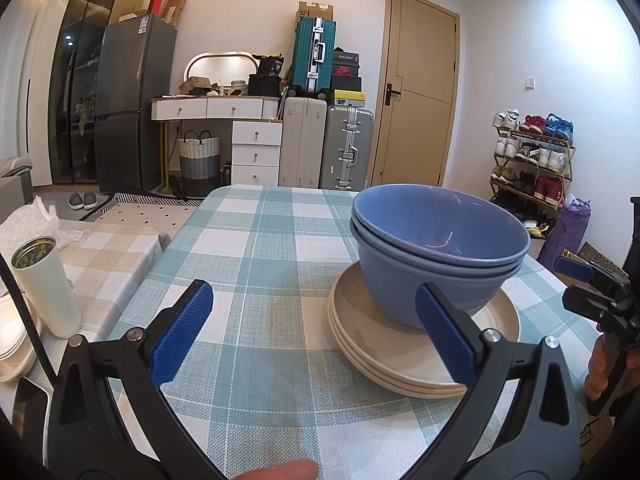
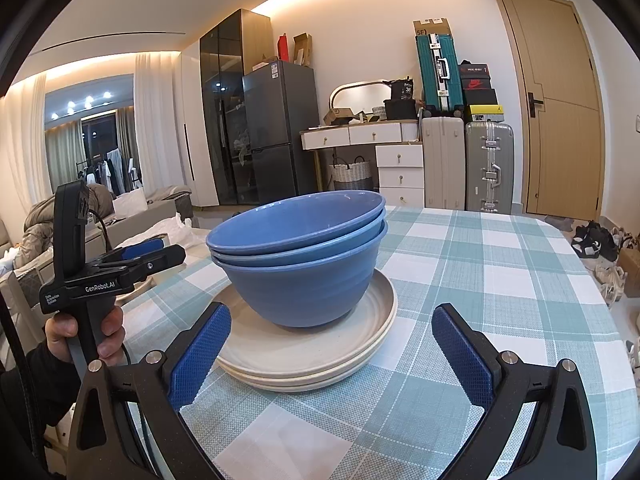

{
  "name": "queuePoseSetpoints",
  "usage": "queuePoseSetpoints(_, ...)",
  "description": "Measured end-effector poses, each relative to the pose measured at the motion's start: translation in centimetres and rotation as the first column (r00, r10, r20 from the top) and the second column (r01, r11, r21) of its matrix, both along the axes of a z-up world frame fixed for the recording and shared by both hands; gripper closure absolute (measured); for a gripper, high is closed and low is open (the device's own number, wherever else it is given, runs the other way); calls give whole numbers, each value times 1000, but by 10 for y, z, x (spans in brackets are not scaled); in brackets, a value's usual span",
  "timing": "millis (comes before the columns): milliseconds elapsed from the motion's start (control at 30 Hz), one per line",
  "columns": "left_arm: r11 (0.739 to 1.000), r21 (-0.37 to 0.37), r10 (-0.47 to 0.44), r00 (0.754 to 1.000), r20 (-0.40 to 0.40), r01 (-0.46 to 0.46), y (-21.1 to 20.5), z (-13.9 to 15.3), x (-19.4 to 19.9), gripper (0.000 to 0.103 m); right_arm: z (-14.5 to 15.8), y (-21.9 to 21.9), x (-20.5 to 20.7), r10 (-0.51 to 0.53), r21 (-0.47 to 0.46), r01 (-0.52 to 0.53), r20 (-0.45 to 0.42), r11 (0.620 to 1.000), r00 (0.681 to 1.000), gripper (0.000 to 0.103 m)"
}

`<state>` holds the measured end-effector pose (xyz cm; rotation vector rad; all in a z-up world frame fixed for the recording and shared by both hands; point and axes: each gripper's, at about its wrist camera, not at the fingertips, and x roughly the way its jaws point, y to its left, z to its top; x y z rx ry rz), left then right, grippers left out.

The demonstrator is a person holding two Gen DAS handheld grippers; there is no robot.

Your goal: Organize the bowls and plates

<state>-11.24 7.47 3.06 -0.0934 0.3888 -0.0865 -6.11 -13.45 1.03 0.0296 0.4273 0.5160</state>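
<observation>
Left wrist view, from left: a white tumbler [image 1: 47,286] off the table [image 1: 256,240], then the left claw [image 1: 316,336] spread wide and empty, then nested blue bowls [image 1: 436,248] atop stacked cream plates [image 1: 384,364], likely grouped by kind. The right claw [image 2: 331,356] also gapes empty, facing the stack.
</observation>
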Motion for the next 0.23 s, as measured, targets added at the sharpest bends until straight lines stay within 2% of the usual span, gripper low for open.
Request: queuePoseSetpoints(233,1000,1,-6,1000,2,6,-2,-1,0,2,0,0,0,0,-1,0,0,1000,1000,1)
